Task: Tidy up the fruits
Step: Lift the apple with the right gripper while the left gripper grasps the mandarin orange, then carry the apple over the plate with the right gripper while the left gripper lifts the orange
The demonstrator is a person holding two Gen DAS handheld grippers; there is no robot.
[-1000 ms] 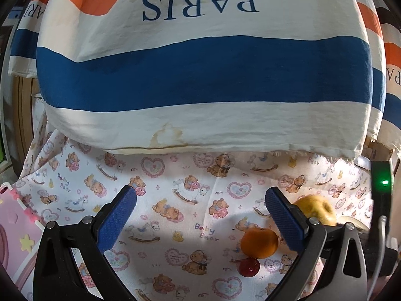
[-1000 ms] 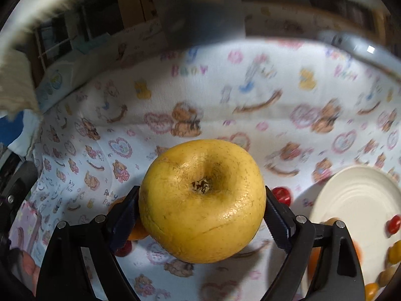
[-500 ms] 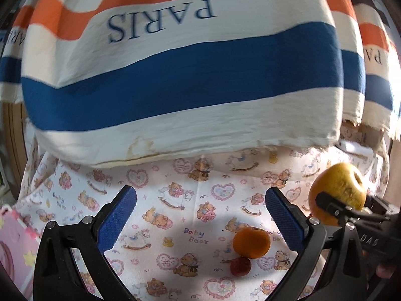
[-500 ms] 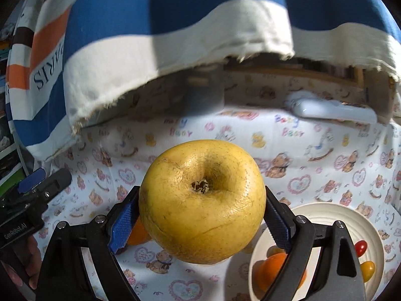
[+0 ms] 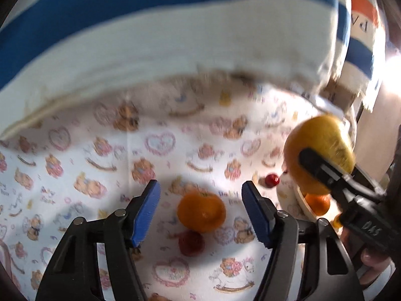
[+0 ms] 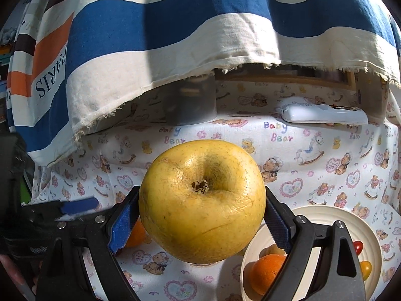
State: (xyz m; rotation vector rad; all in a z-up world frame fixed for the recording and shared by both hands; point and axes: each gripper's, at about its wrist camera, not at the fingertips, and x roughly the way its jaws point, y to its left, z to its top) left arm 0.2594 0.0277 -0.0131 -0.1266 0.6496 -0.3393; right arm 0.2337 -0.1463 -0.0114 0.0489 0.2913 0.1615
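Big yellow apple (image 6: pixel 202 200) up in air, pinched between blue pads of right gripper (image 6: pixel 200 219), just left of round white plate (image 6: pixel 351 215). Small orange mandarin (image 5: pixel 201 212) on teddy-bear cloth (image 5: pixel 100 155), between closing jaws of left gripper (image 5: pixel 200 212), not touched. Little red fruit (image 5: pixel 191 242) touching mandarin's near side.

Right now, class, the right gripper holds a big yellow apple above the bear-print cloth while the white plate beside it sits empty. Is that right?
Not quite. The white plate is not empty: the right wrist view shows an orange and small red and yellow tomatoes on it. The rest stands: the right gripper holds the yellow apple above the bear-print cloth.
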